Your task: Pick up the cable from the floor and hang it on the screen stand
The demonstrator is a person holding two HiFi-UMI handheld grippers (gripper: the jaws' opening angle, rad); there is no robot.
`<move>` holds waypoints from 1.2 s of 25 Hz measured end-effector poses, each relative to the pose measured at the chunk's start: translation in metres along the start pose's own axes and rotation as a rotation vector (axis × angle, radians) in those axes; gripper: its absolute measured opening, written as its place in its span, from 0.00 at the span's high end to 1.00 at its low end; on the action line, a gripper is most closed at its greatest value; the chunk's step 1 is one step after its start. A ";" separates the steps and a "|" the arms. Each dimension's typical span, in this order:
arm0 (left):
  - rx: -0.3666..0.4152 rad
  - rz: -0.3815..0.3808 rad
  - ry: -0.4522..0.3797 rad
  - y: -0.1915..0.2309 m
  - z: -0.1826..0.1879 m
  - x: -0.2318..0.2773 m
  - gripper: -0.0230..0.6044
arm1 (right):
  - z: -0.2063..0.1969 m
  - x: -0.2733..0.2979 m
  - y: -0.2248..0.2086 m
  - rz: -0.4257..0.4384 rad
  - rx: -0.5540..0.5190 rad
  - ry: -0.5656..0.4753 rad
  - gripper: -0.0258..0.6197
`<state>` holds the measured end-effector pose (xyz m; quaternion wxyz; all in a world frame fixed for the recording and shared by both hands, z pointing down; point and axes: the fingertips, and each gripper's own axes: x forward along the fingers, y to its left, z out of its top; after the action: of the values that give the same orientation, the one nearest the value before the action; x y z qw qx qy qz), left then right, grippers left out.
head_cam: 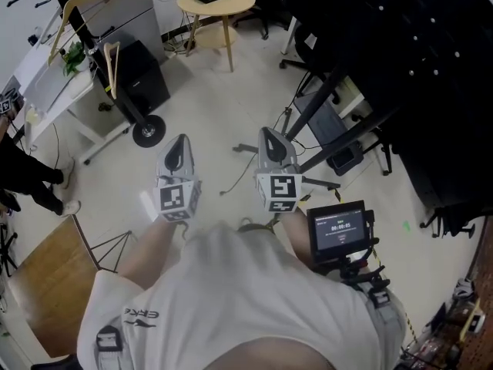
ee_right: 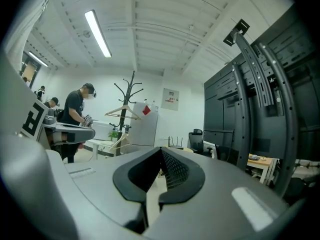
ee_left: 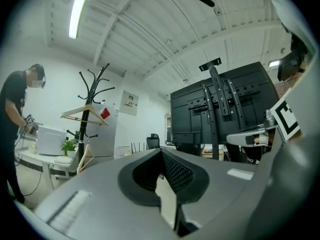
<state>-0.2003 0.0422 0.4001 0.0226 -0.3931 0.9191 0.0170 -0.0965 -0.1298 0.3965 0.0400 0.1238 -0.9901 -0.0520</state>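
Cable [head_cam: 233, 183] not yet lifted: it lies on the open middle of the floor [head_cam: 208, 106], near the foot of the screen stand [head_cam: 323, 102].
Step in hand, judged: bring one tool down, open it wide, straddle the thin cable and close firmly, as it may slip. Left tool [head_cam: 180, 143] and right tool [head_cam: 269, 135] are both closed pad to pad, empty, above the floor, touching nothing.

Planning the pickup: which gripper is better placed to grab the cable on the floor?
Right, probably. In the head view the cable lies on the floor between the two grippers, nearer the right gripper than the left gripper. Both are shut and empty, so either must open first.
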 end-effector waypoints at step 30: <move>0.030 0.034 0.123 -0.006 -0.055 0.076 0.96 | -0.065 0.075 -0.048 0.064 -0.016 0.135 0.94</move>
<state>-0.2500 -0.0195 0.4505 -0.0282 -0.3775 0.9254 -0.0205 -0.1513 -0.2007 0.4604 0.1092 0.0951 -0.9882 -0.0503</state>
